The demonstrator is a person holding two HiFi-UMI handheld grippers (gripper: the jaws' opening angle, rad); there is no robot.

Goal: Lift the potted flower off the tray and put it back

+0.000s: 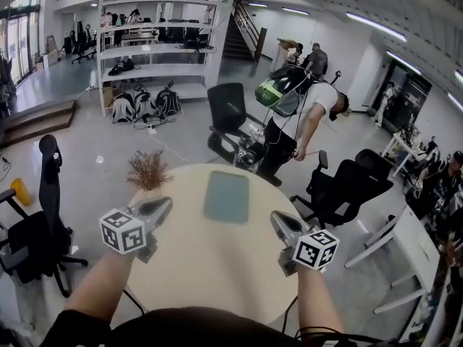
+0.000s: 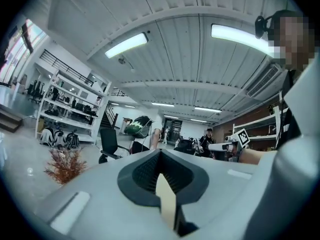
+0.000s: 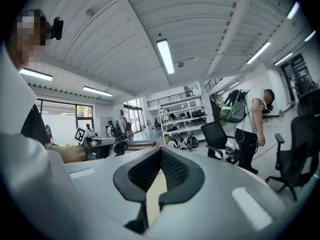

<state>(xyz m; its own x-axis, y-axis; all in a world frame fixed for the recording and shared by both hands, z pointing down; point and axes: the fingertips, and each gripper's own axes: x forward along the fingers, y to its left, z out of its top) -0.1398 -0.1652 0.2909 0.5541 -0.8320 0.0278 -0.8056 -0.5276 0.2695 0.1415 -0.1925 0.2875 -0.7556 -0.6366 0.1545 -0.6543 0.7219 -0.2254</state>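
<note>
The potted flower (image 1: 148, 170), a brown dried bunch, stands at the far left edge of the round beige table (image 1: 217, 266), off the tray; its pot is hard to make out. It also shows at the left of the left gripper view as the potted flower (image 2: 65, 165). The grey-green tray (image 1: 226, 196) lies empty at the table's far middle. My left gripper (image 1: 168, 202) hangs just in front of the flower, shut and empty (image 2: 160, 151). My right gripper (image 1: 275, 217) hovers to the right of the tray, its jaws together with nothing in them (image 3: 161, 150).
A person with a green backpack (image 1: 296, 100) bends over just beyond the table. Black office chairs stand at the left (image 1: 43, 223), behind (image 1: 228, 114) and at the right (image 1: 347, 183). White shelving (image 1: 155, 49) is at the back, a white desk (image 1: 405, 244) at the right.
</note>
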